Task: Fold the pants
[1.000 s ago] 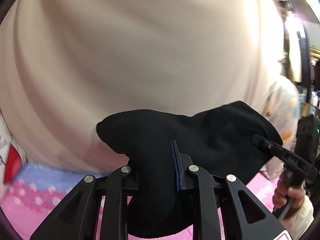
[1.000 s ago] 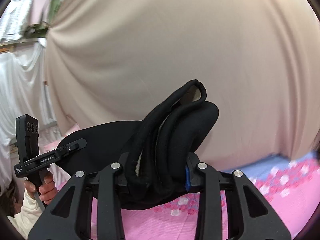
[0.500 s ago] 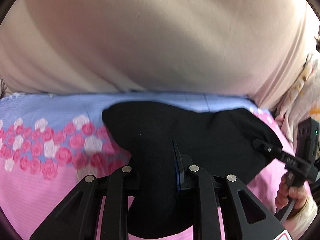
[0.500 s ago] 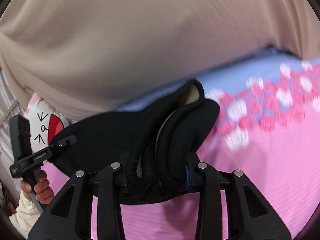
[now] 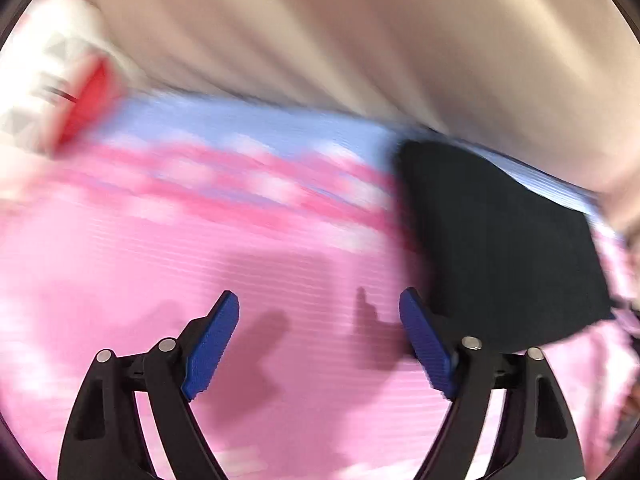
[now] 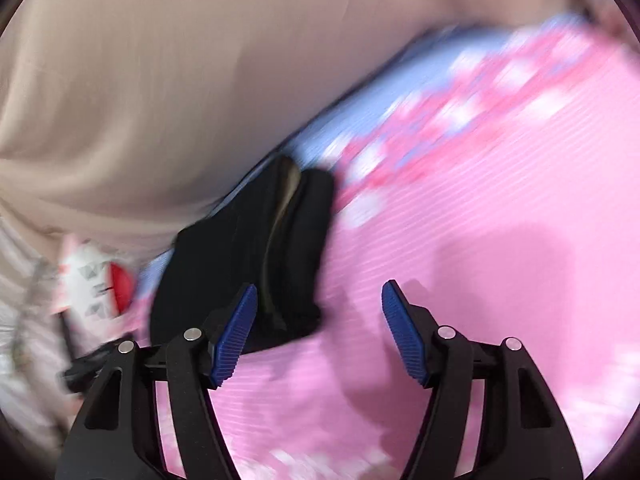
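Black pants (image 5: 500,248) lie on a pink sheet (image 5: 200,264) with a rose-patterned blue border; beige curtain (image 6: 200,60); blue pads (image 6: 234,336).

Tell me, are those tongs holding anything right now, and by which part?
Nothing. Both the left tongs and right tongs are open and empty; the black pants lie on the pink sheet beside them.

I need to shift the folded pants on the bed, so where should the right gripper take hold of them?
Judging from the right wrist view, grip the stacked, rolled edge of the black pants, coming in low from the pink bedsheet side. The layers meet there, so one pinch likely catches them all. The right gripper is open beside it.
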`<state>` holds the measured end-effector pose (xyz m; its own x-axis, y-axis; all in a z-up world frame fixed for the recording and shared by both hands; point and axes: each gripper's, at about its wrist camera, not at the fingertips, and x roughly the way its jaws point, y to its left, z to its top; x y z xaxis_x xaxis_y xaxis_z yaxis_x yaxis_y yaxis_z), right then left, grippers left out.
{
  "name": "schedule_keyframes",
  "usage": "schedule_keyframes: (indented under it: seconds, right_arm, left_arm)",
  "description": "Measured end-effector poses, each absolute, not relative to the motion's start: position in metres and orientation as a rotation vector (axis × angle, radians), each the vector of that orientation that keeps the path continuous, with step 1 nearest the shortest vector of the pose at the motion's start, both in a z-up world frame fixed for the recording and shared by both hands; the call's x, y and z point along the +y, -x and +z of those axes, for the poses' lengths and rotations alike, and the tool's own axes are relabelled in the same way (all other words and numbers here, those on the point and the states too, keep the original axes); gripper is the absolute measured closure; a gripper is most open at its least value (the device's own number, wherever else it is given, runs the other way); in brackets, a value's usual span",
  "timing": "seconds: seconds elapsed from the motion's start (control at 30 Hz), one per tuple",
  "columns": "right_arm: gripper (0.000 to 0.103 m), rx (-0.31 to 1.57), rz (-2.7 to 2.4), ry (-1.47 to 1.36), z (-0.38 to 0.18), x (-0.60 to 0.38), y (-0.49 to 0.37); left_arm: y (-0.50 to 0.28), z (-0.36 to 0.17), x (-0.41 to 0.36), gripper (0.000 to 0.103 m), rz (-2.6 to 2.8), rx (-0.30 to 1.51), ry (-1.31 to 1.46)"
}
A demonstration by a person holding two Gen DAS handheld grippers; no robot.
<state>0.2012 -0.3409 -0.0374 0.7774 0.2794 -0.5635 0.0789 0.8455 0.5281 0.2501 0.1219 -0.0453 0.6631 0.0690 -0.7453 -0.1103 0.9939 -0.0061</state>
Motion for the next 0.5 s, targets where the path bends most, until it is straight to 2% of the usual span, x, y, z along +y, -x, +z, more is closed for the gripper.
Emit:
schedule_keyframes:
  seconds: [0.03, 0.07, 0.1, 0.17, 0.23, 0.43, 0.5]
  right_arm:
    - [0.047, 0.624, 0.087, -0.487, -0.013, -0.334, -0.192]
    - [0.06, 0.607, 0.09, -0.443, 0.0, -0.328, -0.191]
    - [0.065, 0.592, 0.103, -0.388, 0.016, -0.313, -0.194]
    - [0.085, 0.576, 0.151, -0.304, 0.033, -0.274, -0.215]
    - [0.093, 0.636, 0.209, -0.283, 0.022, -0.24, -0.254]
    - [0.095, 0.75, 0.24, -0.318, -0.033, -0.208, -0.329]
    - [0.1, 0.77, 0.183, -0.328, -0.049, -0.221, -0.342]
  left_arm:
    - [-0.244, -0.029, 0.122, 0.025, 0.129, 0.802, 0.003]
    - [-0.24, -0.008, 0.114, 0.025, 0.124, 0.759, -0.045]
    - [-0.241, 0.004, 0.105, 0.025, 0.107, 0.736, -0.06]
    - [-0.252, 0.022, 0.078, 0.024, 0.04, 0.688, -0.075]
    - [-0.274, 0.023, 0.043, 0.024, -0.021, 0.693, -0.109]
    - [-0.351, -0.039, -0.025, 0.029, 0.019, 0.744, -0.216]
    - [-0.375, -0.057, -0.028, 0.034, 0.032, 0.807, -0.205]
